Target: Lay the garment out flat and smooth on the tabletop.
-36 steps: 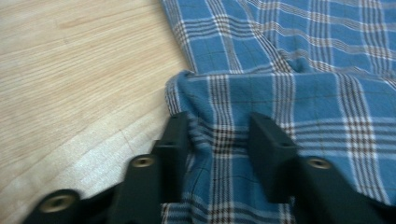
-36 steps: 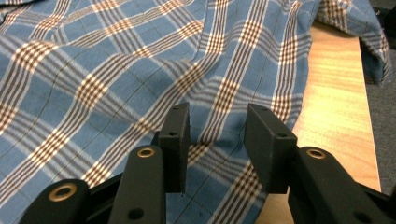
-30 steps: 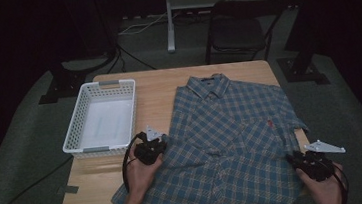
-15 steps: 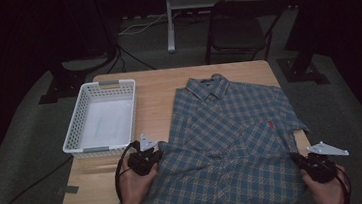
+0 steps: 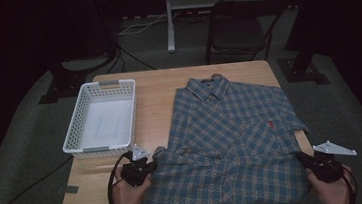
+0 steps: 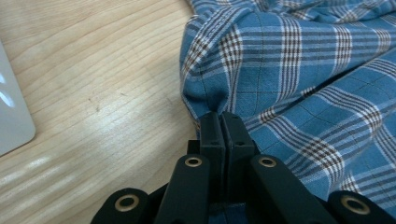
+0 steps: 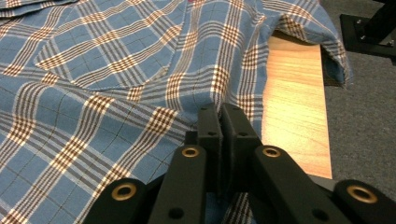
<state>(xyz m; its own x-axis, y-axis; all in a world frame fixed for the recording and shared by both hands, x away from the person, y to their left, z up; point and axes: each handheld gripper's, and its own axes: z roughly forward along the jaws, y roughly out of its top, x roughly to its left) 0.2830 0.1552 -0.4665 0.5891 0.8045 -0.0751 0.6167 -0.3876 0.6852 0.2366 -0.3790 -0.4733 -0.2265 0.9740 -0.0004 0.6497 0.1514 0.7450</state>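
A blue plaid shirt (image 5: 233,142) lies buttoned and face up on the wooden table (image 5: 153,99), collar at the far side. My left gripper (image 5: 155,155) is at the shirt's near left edge. In the left gripper view its jaws (image 6: 221,114) are pressed together on a bunched fold of the cloth (image 6: 303,70). My right gripper (image 5: 300,155) is at the shirt's near right edge, shut on the fabric (image 7: 116,70) beside the bare table strip; its jaws (image 7: 219,109) have just been closing on the cloth, then eased a touch.
A white plastic basket (image 5: 72,137) stands on the table's left side, just beyond my left hand. A dark folding chair (image 5: 242,26) and stand legs sit on the floor past the far edge. The right table edge (image 7: 322,140) runs close to my right gripper.
My left gripper has slid toward the near left corner, drawing the shirt's left edge with it. The right hand has stayed almost in place.
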